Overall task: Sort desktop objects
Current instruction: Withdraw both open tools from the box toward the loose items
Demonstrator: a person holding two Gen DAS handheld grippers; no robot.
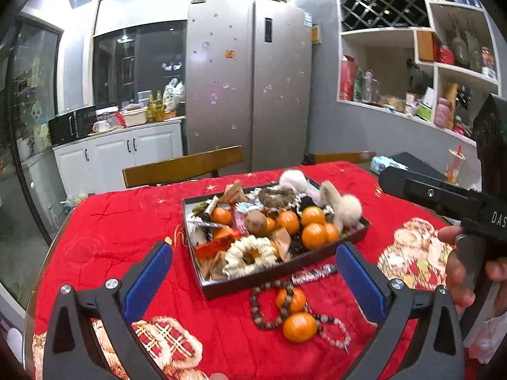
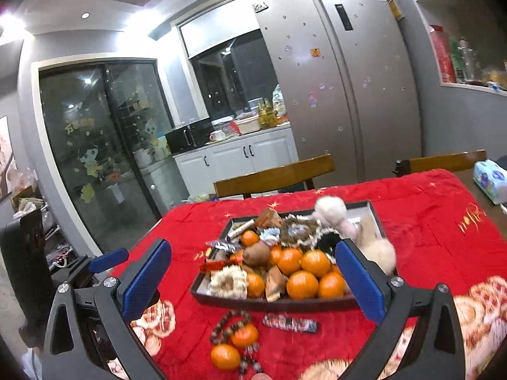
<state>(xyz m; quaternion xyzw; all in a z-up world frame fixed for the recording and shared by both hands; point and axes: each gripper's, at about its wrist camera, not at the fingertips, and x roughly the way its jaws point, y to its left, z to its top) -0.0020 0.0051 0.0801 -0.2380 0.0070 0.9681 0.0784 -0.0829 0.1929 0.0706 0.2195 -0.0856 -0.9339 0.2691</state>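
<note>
Both our left gripper (image 1: 253, 266) and right gripper (image 2: 253, 272) hover with jaws released, empty. Two tangerines (image 1: 299, 326) and a bead bracelet (image 1: 259, 307) lie on the counter just before the black tray (image 1: 285, 272). We should descend squarely over one tangerine, avoiding the beads.

Your left gripper (image 1: 253, 266) and right gripper (image 2: 253, 272) look alike: black angled arms, silver screws at the joints, blue ribbed pads (image 1: 149, 272) inside. The right gripper's black body bears white letters, seemingly "DAS", cut off at the edge.
</note>
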